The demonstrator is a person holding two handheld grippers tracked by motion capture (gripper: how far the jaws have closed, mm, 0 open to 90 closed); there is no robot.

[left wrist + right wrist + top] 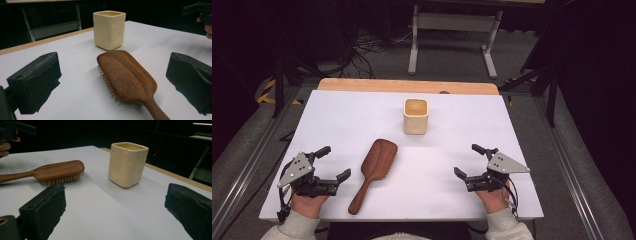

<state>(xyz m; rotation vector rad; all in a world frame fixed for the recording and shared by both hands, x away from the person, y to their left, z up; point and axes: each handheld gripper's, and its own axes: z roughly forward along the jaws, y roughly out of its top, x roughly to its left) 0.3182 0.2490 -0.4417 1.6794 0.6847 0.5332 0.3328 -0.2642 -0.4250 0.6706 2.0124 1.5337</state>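
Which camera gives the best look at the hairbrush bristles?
The right gripper view: the hairbrush lies side-on, with its bristles in a row under the head. The left gripper view shows bristles along one edge only. The high view shows mostly the wooden back.

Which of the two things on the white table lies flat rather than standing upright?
The brown wooden paddle hairbrush lies flat, bristles down, handle toward the person. The cream square-sided cup stands upright with its mouth open upward, farther back on the table.
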